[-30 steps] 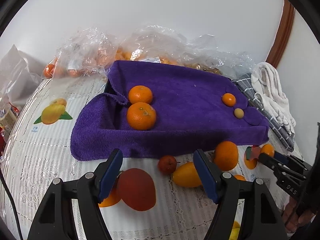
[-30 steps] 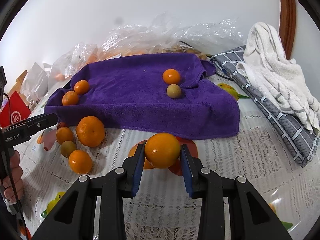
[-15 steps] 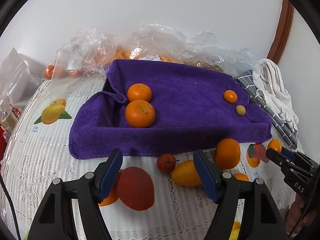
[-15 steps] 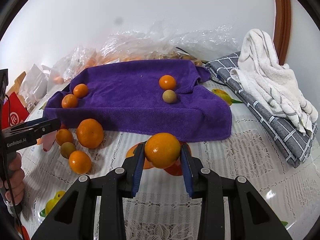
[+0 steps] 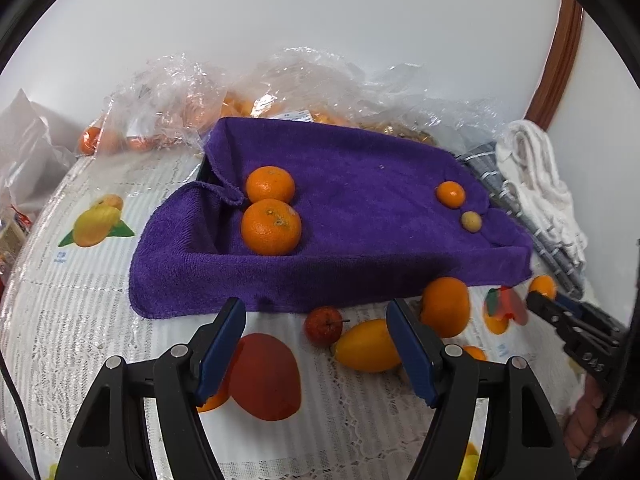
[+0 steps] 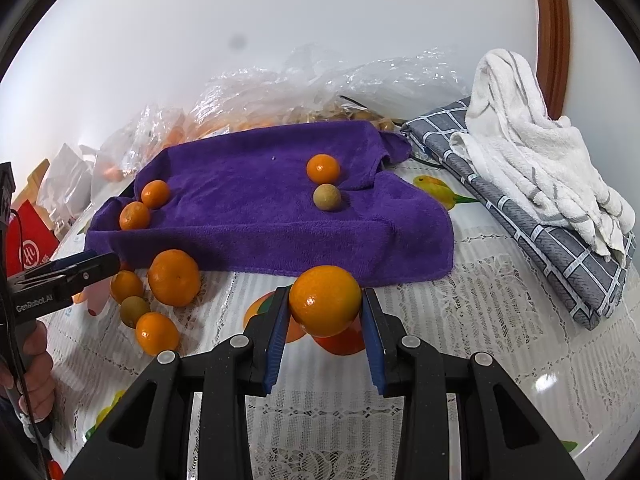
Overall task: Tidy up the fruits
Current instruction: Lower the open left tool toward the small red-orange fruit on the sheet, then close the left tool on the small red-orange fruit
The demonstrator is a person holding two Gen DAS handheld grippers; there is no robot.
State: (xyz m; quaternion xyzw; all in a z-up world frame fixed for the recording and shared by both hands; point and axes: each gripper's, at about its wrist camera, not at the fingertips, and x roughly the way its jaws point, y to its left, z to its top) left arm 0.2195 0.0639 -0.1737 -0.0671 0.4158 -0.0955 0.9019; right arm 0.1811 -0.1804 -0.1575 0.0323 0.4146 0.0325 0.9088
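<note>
Clamps the orange (image 6: 325, 300) between the fingers of the right gripper (image 6: 326, 294), closed narrowly onto its two sides, at lower centre of the right wrist view, apparently raised off the tabletop (image 6: 460, 320) just in front of the purple towel (image 6: 260, 216); judged as held clear for transfer to the towel, where fruit already lies grouped at its left and right ends. Keeps the left gripper (image 5: 315, 306) fingers moderately apart, having just closed slightly with nothing between them, poised over loose fruit, probably for the next pick. Shows no long axis on the near-round orange, stem end undetermined.
</note>
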